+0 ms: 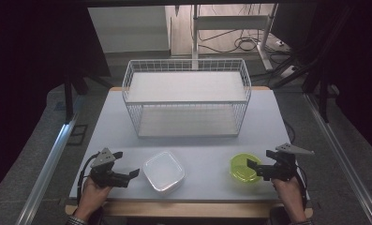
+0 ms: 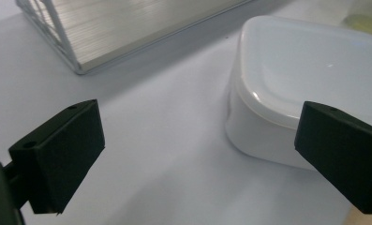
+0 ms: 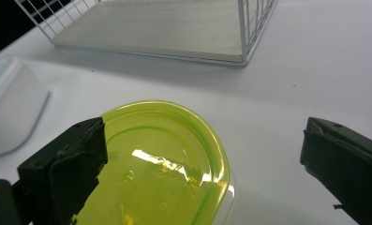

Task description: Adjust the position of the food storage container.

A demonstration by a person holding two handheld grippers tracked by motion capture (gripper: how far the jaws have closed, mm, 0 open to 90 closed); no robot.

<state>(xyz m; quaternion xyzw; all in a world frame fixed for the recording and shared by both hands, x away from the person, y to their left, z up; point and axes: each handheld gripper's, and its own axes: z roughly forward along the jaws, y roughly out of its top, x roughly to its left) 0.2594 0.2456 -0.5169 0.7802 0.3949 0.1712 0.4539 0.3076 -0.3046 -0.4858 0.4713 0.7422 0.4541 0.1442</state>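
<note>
A white lidded square container [image 1: 163, 170] [image 2: 310, 89] sits near the table's front edge, left of centre. Just left of it my left gripper [image 1: 126, 165] [image 2: 197, 154] is held in a hand, open, jaws pointing at the container with nothing between them. A round container with a yellow-green lid [image 1: 243, 168] [image 3: 160, 164] rests at the front right. My right gripper [image 1: 261, 160] [image 3: 207, 173] is open right beside it, its left jaw over the lid's edge, gripping nothing.
A white wire basket rack [image 1: 186, 96] [image 2: 71, 47] [image 3: 249, 42] with two shelves stands at the middle back of the pale table [image 1: 207, 145]. Cables and a metal frame lie on the floor beyond. Dark floor flanks the table on both sides.
</note>
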